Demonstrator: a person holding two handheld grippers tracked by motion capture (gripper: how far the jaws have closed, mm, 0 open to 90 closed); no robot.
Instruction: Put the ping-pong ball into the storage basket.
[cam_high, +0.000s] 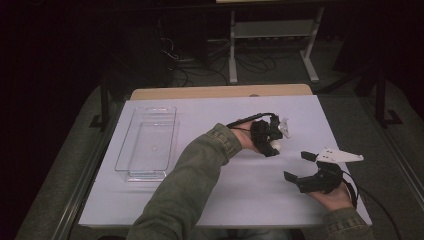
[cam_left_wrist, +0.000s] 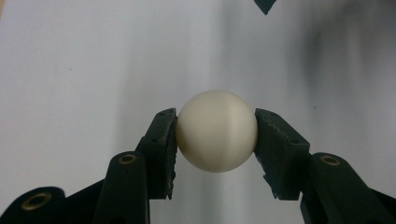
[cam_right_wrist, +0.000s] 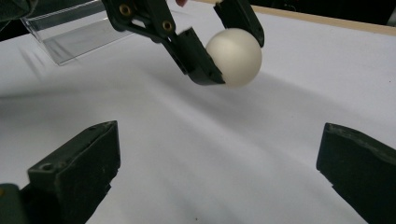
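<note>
A cream-white ball (cam_left_wrist: 217, 130) sits clamped between the two black jaws of my left gripper (cam_left_wrist: 215, 140), held clear above the white table. The high view places this left gripper (cam_high: 274, 144) near the table's middle, pointing down, with the ball (cam_high: 275, 145) at its tip. In the right gripper view the ball (cam_right_wrist: 235, 57) hangs in those same jaws ahead of me. My right gripper (cam_high: 299, 166) rests low at the front right, jaws wide apart and empty; its own view shows the right gripper (cam_right_wrist: 217, 172) with bare table between the pads.
A clear plastic tray (cam_high: 146, 142) lies on the left part of the white table (cam_high: 240, 200), seen too as a transparent box (cam_right_wrist: 70, 35) at far left. The table's wooden far edge (cam_high: 220, 91) borders dark floor, cables and a metal stand.
</note>
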